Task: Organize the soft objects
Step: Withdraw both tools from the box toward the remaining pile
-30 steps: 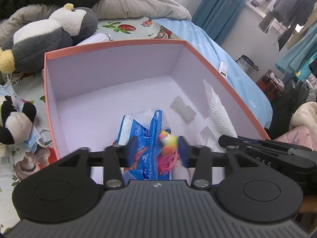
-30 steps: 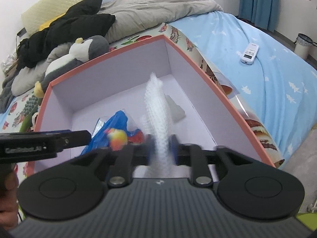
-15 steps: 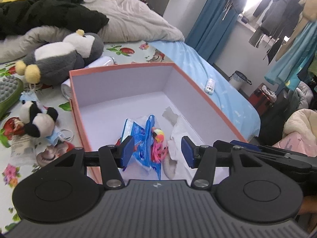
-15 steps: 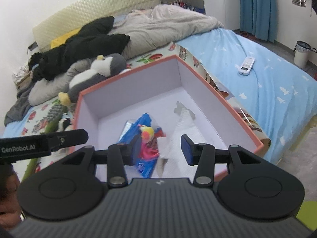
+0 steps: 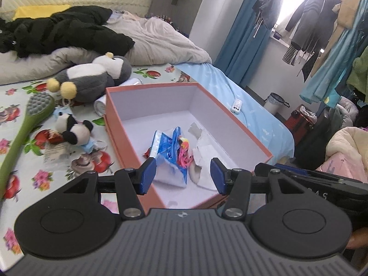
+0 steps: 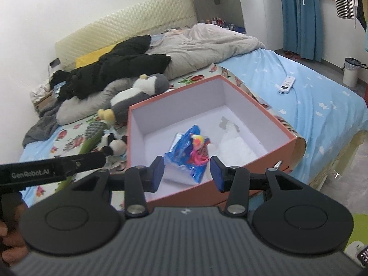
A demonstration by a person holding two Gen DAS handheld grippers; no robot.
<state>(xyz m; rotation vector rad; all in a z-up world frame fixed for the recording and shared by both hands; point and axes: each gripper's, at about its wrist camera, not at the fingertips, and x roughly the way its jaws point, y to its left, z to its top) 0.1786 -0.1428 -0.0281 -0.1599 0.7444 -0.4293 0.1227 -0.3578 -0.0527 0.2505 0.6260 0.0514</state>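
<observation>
- The brush (image 5: 25,124), green with a grey head, lies far left on the bed (image 5: 20,105), its long axis running from near-left up toward the penguin.
- The panda (image 5: 73,130) lies on the bed just left of the box, on top of a blue mask (image 5: 88,143). It is a small round plush with no clear long axis, so a grip from above would work at any angle.
- The penguin (image 5: 92,80) lies behind the panda, near the box's far-left corner, its long axis running left to right across the bed.
- The left hand-held gripper (image 5: 181,174) hangs above the box's near edge, its 2 pads spread wide with nothing between them. The panda is to its left and slightly ahead, so I judge this the nearer hand for the next pick.
- The box (image 5: 110,124) stands open and already holds a blue packet (image 5: 165,145), a pink toy (image 5: 184,154) and white wrap (image 5: 204,147).
- The right hand-held gripper (image 6: 187,171) is likewise parted and empty above the box's near wall. For it the panda (image 6: 115,145) lies beyond the box's left wall, a cross-body reach.
</observation>
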